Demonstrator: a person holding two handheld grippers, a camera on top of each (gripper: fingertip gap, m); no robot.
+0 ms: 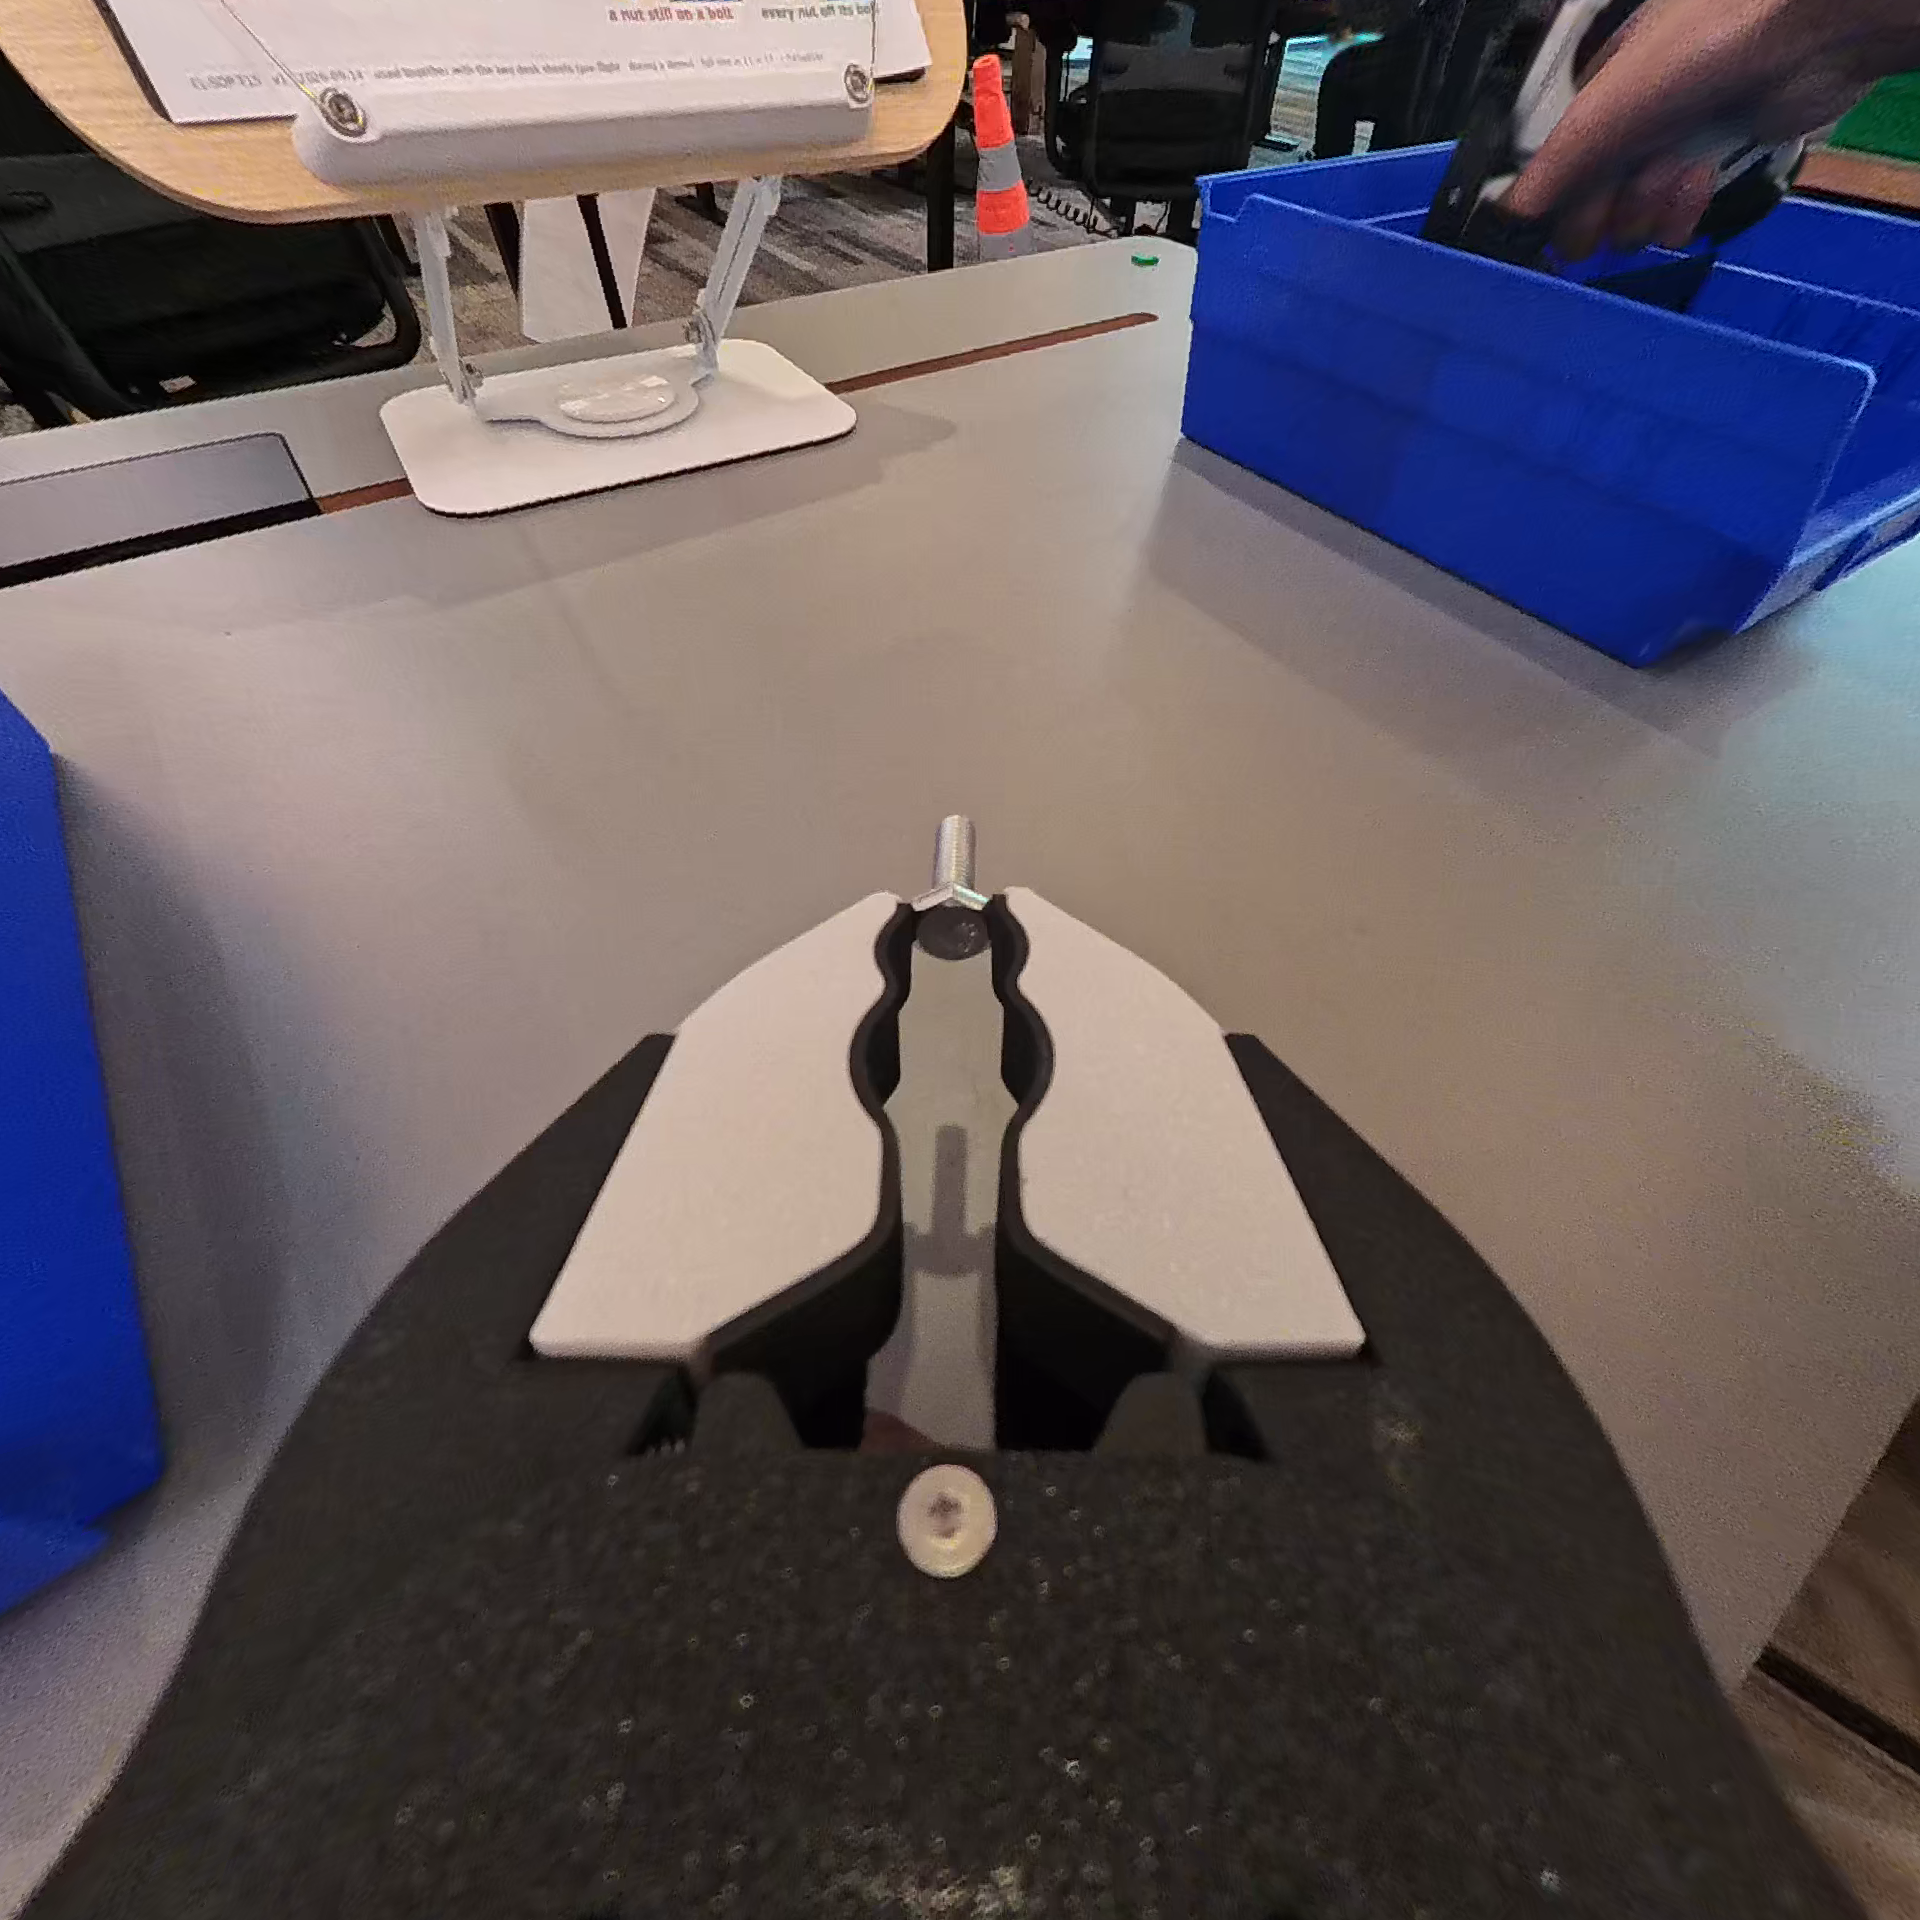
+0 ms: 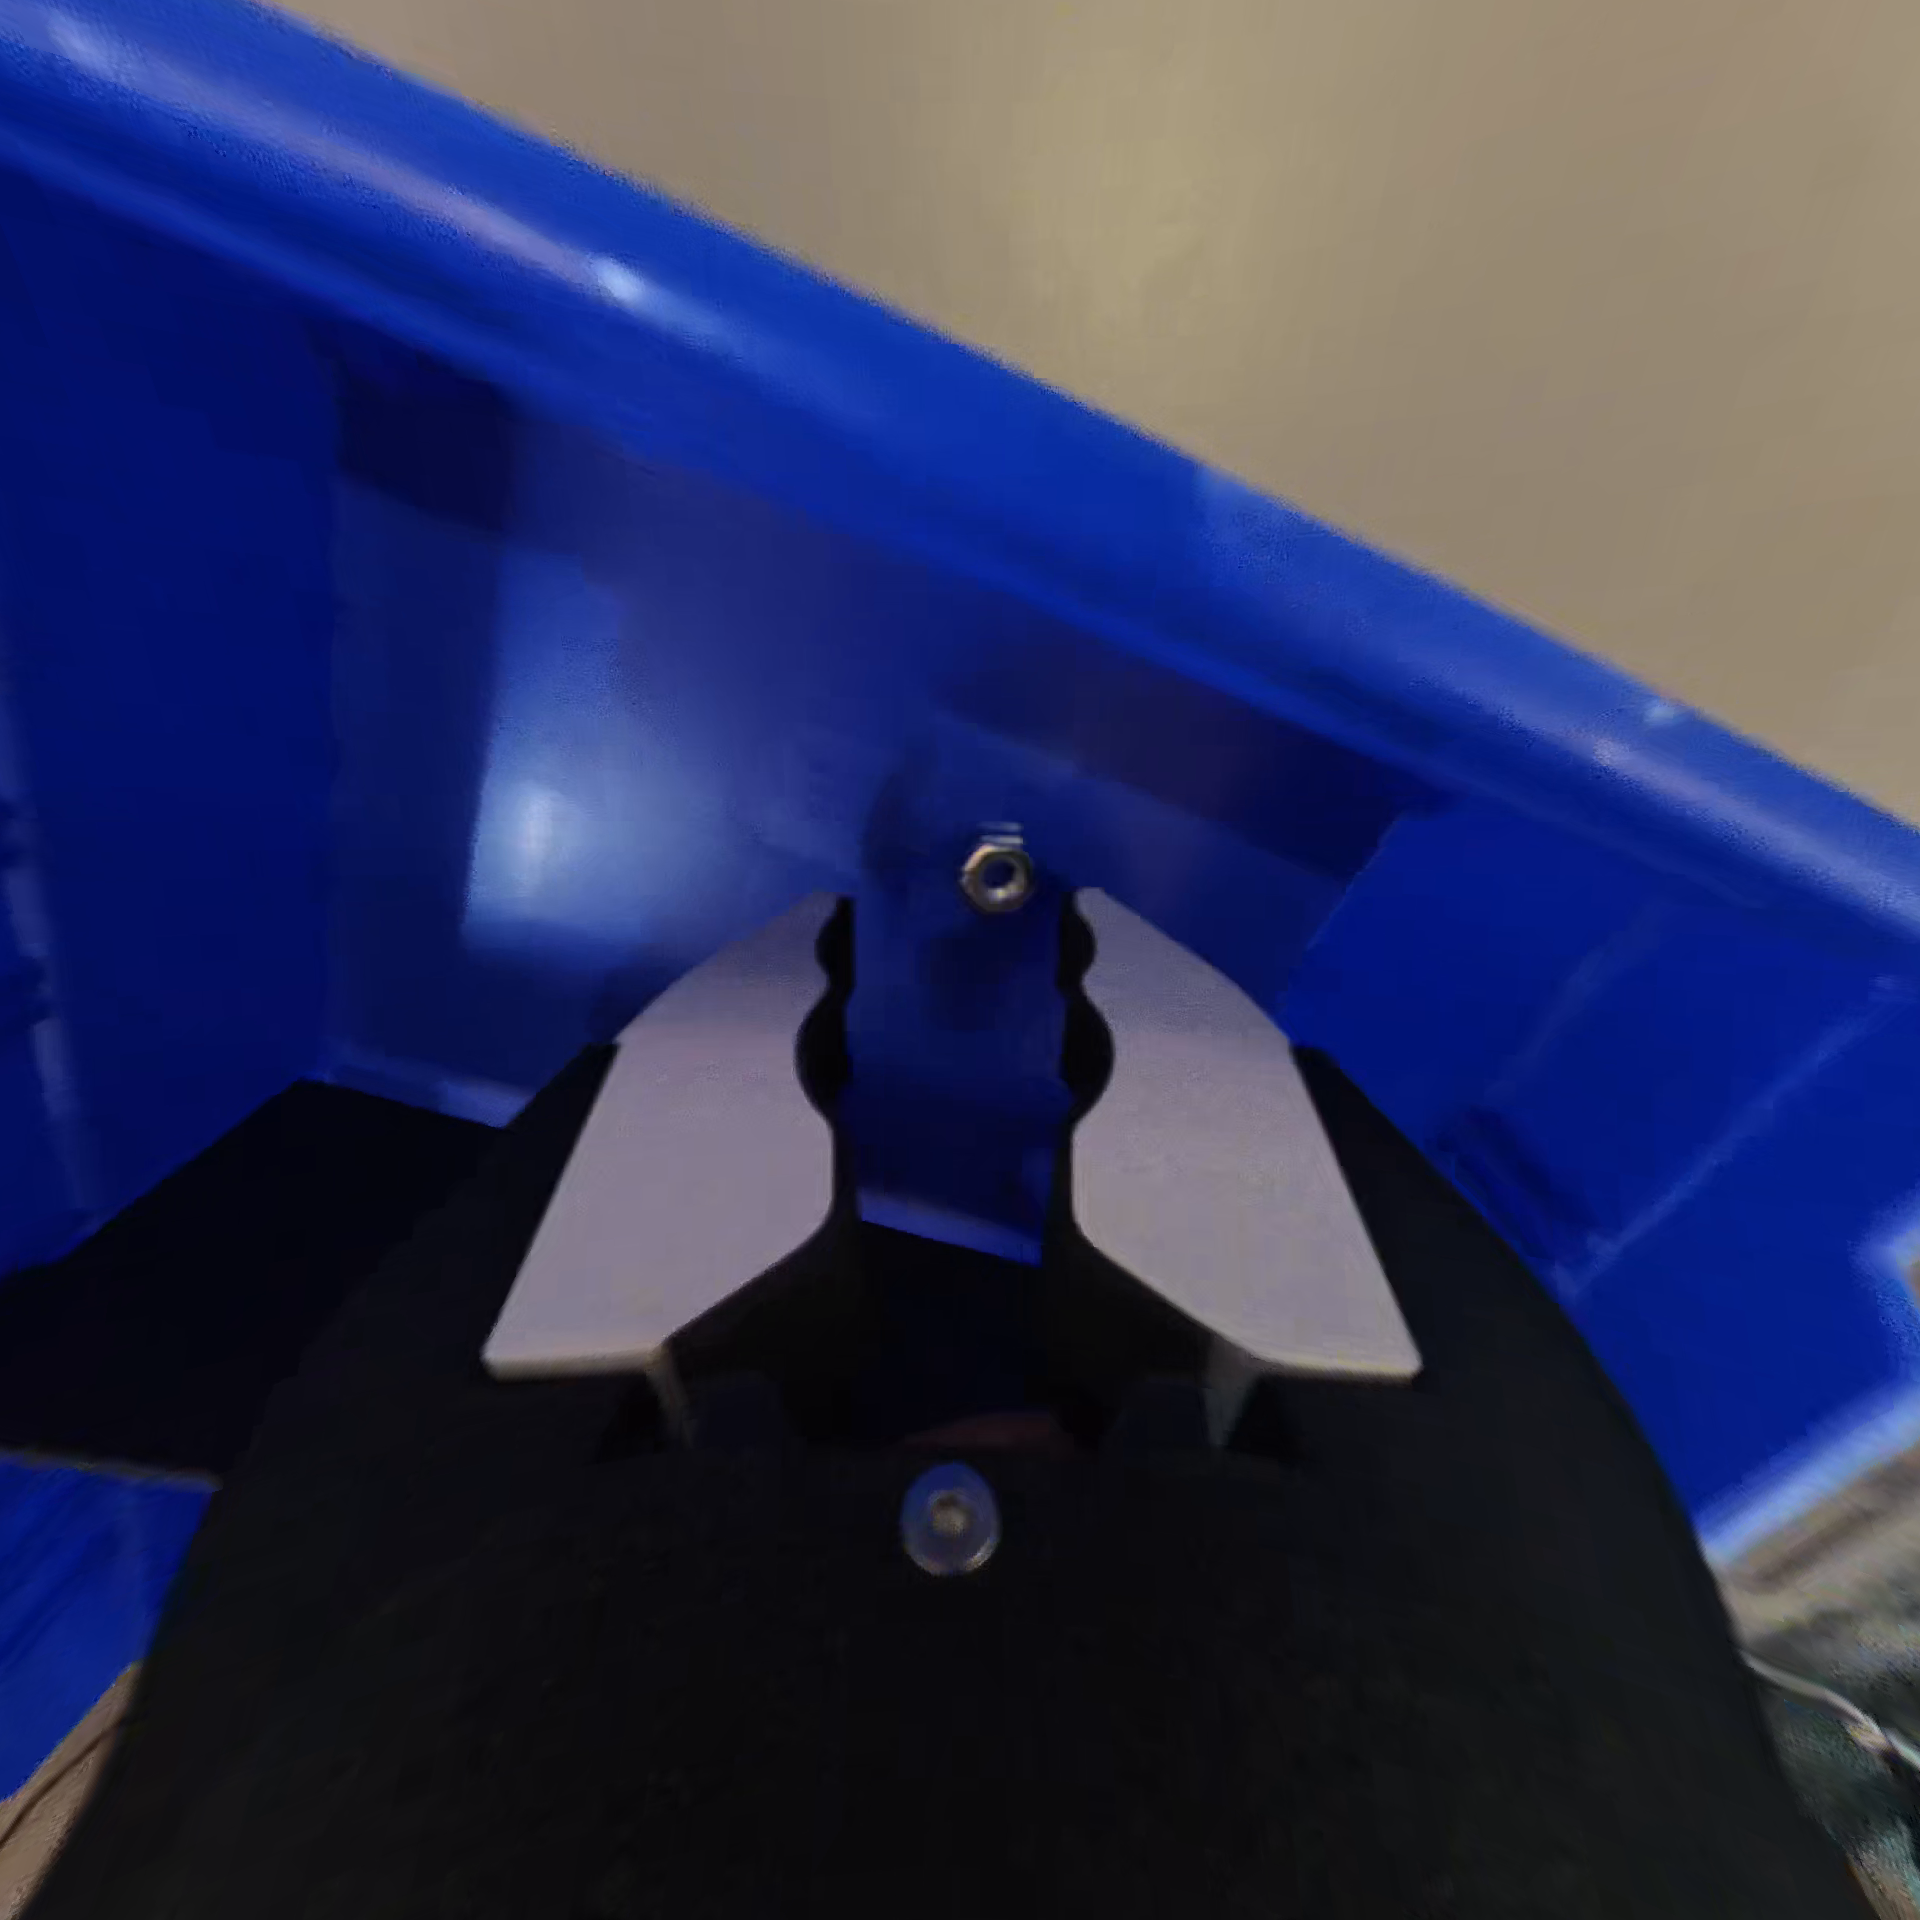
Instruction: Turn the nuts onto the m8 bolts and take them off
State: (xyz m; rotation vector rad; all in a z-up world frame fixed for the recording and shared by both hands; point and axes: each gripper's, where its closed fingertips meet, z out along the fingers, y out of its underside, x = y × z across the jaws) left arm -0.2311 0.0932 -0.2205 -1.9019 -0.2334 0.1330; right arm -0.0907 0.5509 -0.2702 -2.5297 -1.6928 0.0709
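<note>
bolt [image 1: 954, 883] upright, head pinched, left hand-held gripper [image 1: 951, 920].

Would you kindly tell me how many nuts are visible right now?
1: a nut lies inside the blue bin, just ahead of the open right gripper. Others may be hidden.

Silver bolt [image 1: 954, 883], silver nut [image 2: 995, 881]. Left gripper [image 1: 951, 902]: white fingers [image 1: 769, 1122], black speckled body. Bin [image 1: 1507, 436] bright blue. Table [image 1: 1247, 831] pale grey, brown strip. Cone [image 1: 1000, 166] orange with grey bands. White stand [image 1: 623, 426].
</note>
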